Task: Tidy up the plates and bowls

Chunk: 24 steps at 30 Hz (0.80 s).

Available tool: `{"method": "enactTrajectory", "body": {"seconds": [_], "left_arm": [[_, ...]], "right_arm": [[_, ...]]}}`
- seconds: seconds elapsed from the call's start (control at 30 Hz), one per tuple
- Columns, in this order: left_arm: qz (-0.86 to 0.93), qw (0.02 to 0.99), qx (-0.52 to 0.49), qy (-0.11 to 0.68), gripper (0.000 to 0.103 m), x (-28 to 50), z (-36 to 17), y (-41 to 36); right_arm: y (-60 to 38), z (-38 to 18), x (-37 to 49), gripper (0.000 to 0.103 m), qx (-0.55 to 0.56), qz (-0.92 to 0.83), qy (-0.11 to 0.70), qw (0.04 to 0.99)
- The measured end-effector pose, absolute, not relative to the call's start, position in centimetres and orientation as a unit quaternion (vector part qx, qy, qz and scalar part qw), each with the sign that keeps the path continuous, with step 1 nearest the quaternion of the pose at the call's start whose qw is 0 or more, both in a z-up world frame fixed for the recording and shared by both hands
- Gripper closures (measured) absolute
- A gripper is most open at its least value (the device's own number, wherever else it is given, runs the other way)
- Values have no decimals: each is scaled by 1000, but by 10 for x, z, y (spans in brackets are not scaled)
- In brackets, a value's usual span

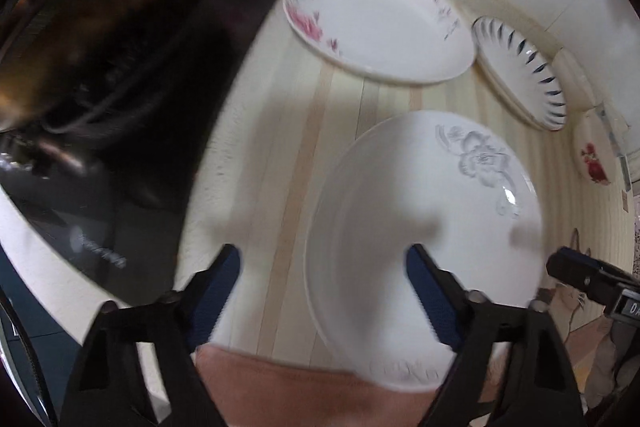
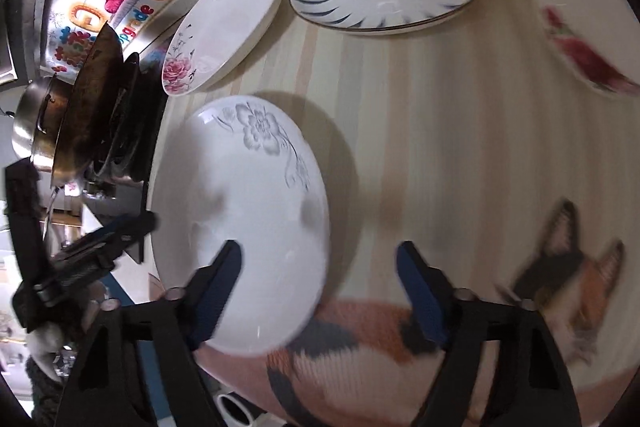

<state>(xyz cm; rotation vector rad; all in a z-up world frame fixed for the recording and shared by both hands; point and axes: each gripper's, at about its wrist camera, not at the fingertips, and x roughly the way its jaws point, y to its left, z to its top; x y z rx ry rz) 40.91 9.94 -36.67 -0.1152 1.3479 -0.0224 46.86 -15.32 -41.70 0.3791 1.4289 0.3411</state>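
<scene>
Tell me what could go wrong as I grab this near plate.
1. The grey-flower plate juts past the counter's near edge; a nudge could tip it off.
2. Both tools, left and right, are open beside it and could collide.
3. The wok stands close on the left.

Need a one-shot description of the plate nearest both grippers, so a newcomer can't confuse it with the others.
Start at the black stove at the edge of the striped counter mat. The nearest dish beside it is the grey-flower plate, also seen in the left wrist view, lying below the pink-flower plate. Only this one is plain white with a single grey flower sketch; its neighbours carry pink blossoms, blue rim dashes or a red motif.
</scene>
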Motion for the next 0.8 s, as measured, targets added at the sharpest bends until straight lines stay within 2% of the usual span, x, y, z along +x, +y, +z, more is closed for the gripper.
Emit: {"method": "enactTrajectory", "body": {"seconds": [0.03, 0.07, 0.1, 0.13, 0.23, 0.33, 0.8], "left_arm": [[-14, 775, -56, 629, 39, 412, -372, 98], [-17, 770, -62, 635, 42, 416, -377, 98], [-18, 767, -66, 638, 45, 419, -380, 99], [-24, 764, -72, 641, 48, 421, -383, 99], [-33, 759, -81, 645, 59, 422, -387, 97], [-24, 761, -66, 644, 59, 419, -386, 92], [-44, 772, -41, 633, 59, 410, -354, 54]], "right_arm": [[-150, -423, 474, 43, 177, 163, 654, 717], [-146, -427, 479, 49, 183, 172, 658, 710], [-142, -430, 482, 63, 186, 183, 659, 706], [-138, -433, 485, 70, 184, 191, 660, 703], [-131, -437, 491, 78, 170, 194, 663, 703], [-131, -439, 494, 82, 171, 197, 666, 699], [-179, -420, 474, 82, 188, 185, 663, 700]]}}
